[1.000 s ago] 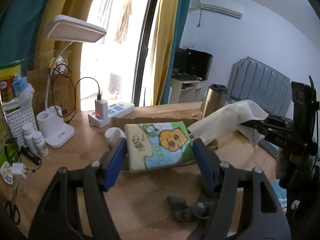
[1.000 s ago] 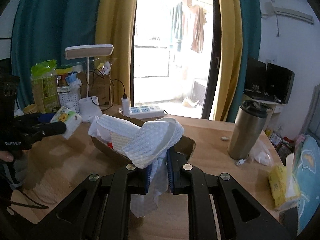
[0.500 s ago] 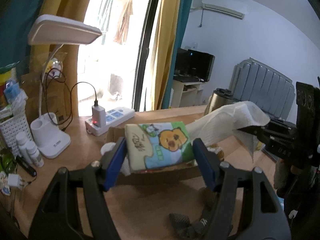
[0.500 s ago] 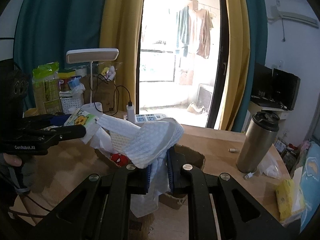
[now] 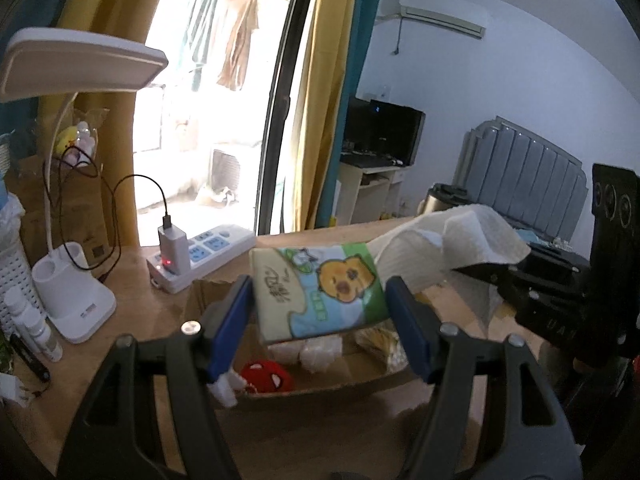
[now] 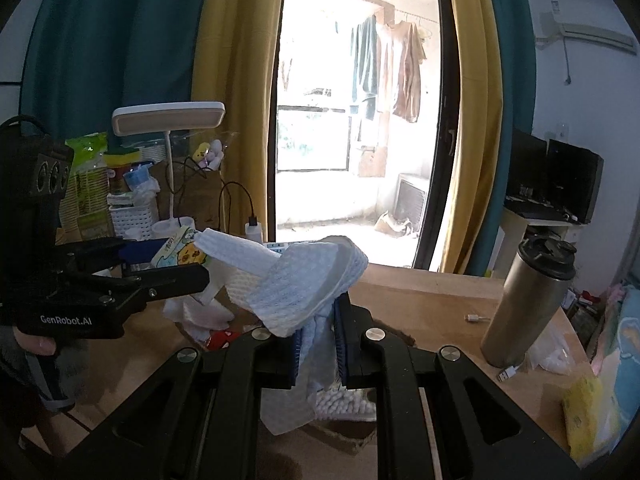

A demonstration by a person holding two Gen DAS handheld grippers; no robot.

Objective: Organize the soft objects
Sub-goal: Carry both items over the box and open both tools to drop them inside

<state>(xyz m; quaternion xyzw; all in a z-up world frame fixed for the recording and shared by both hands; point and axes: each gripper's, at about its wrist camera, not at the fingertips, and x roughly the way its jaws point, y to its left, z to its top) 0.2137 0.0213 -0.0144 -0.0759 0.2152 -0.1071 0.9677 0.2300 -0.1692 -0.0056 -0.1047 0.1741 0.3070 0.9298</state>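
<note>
My left gripper (image 5: 320, 320) is shut on a tissue pack (image 5: 318, 290) printed with a yellow cartoon bear, held in the air above an open cardboard box (image 5: 320, 384). The box holds a red plush toy (image 5: 268, 376) and white tissue packs (image 5: 316, 354). My right gripper (image 6: 318, 340) is shut on a white folded cloth (image 6: 296, 284) that droops over its fingers, also above the box (image 6: 394, 334). In the left wrist view the cloth (image 5: 444, 248) and right gripper (image 5: 532, 296) hang just right of the tissue pack. In the right wrist view the left gripper (image 6: 160, 264) shows with the pack (image 6: 180, 250).
A white desk lamp (image 5: 76, 280), a power strip with a charger (image 5: 196, 256), small bottles (image 5: 28, 328) and a white basket stand at the left. A steel thermos (image 6: 524, 300), a cable and a yellow packet (image 6: 588, 412) lie on the wooden table at the right.
Both grippers have risen and moved forward over the box with their loads. The box interior with the red plush has come into view below the tissue pack.
</note>
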